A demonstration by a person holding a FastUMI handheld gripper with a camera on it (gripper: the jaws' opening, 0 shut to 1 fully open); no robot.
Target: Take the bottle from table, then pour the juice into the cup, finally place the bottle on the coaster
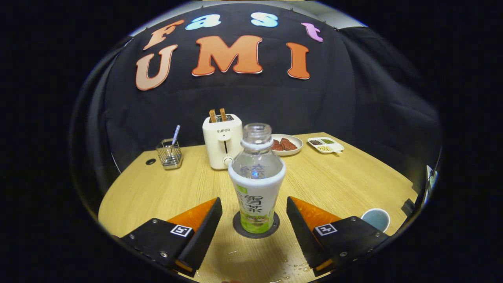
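Bottle (257, 181) standing upright on dark round coaster (256, 225), cap off, sitting between the tongs (254, 220) w/ clear gaps both sides. Tongs spreading wide, gripping nothing. Cup (375, 219) resting on bench (346, 184) off to the right, near edge. Toaster (222, 140) w/ two slices sticking up just beyond bottle; plate (287, 144), divided dish (325, 145), wire holder (169, 154) lining far side. Droplets (292, 267) glistening by right finger.

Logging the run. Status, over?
Gripper open, fingers either side of bottle. Bottle upright on coaster, uncapped. Cup beside. Nothing in the way.
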